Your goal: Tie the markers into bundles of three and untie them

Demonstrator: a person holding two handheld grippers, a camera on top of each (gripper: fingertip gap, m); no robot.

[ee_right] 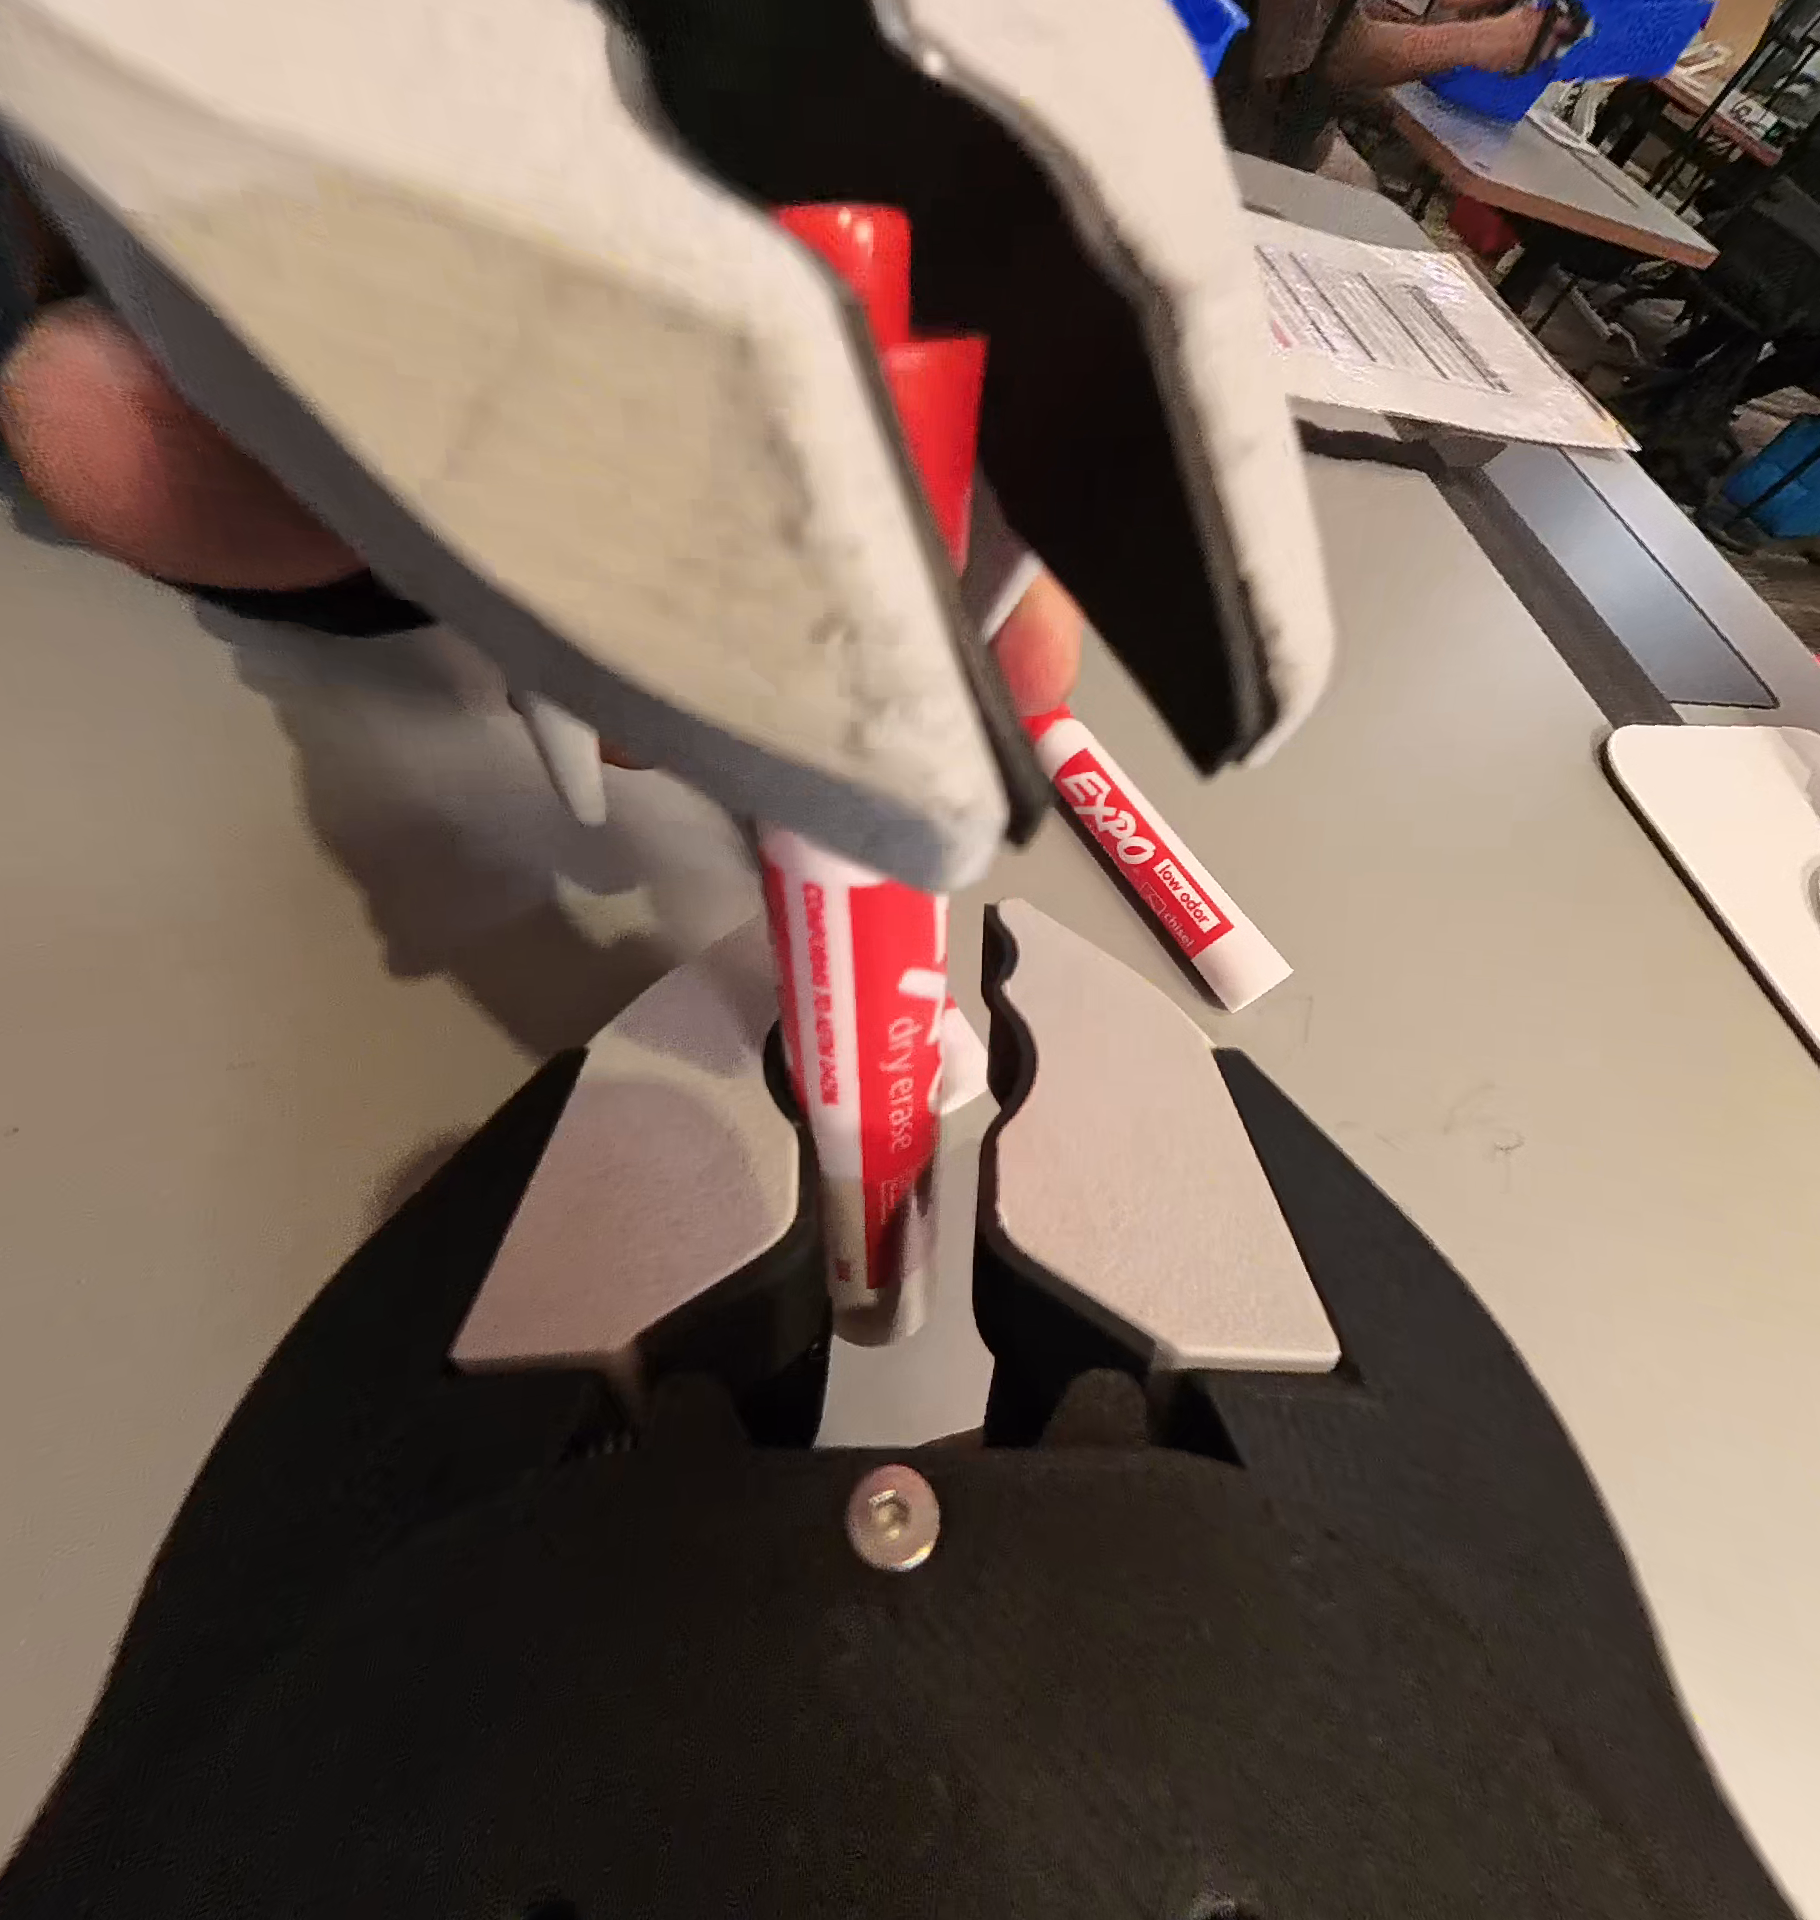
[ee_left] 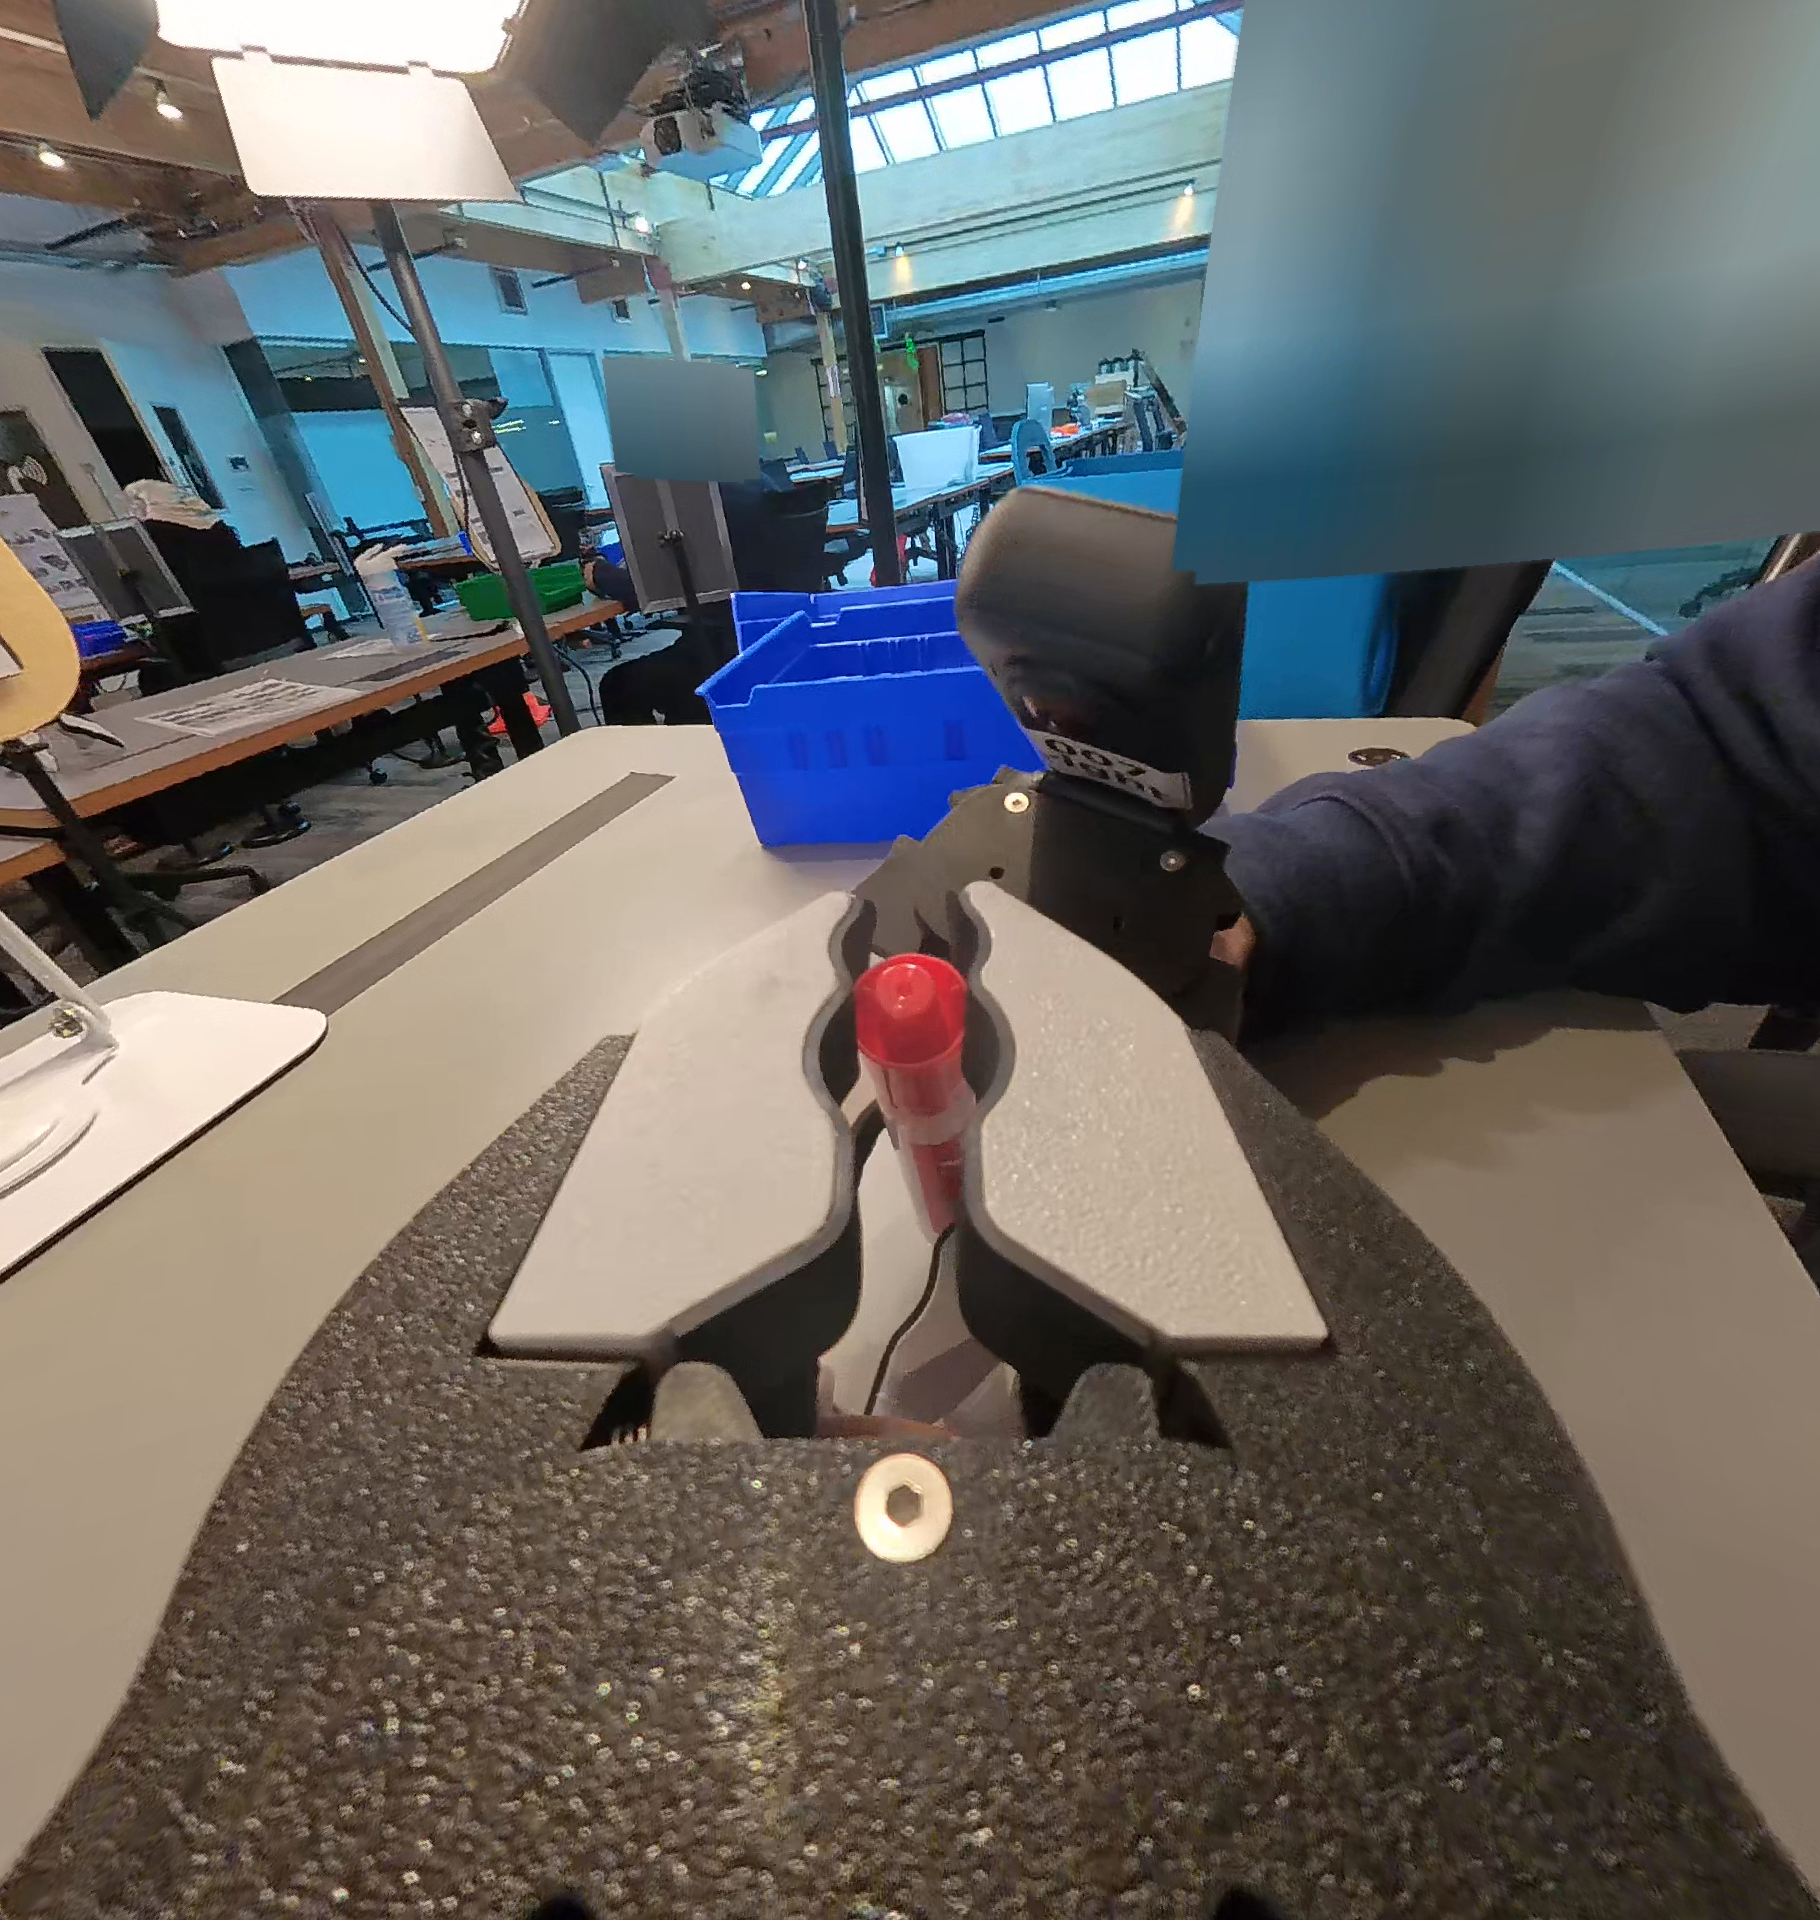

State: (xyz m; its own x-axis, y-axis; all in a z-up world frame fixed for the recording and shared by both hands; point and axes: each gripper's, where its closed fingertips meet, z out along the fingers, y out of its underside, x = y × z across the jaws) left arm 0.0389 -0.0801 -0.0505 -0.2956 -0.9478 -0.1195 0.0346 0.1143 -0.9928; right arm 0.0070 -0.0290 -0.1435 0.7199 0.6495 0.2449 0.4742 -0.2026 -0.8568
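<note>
Red dry-erase markers: three seen; two clamped in the left gripper (ee_right: 999, 582), one (ee_right: 1160, 868) lying on the desk (ee_right: 1457, 1039).
Clamped markers: one (ee_right: 864, 1049) reaches between the right gripper's (ee_right: 885, 1049) parted fingers.
Blue bins (ee_left: 844, 707): stacked by the desk's far edge.

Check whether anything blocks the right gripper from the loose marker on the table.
Partly. The loose marker lies beside the right gripper, near end clear. But the left gripper overhangs its far end, and an upright marker stands between the right gripper's fingers.
</note>
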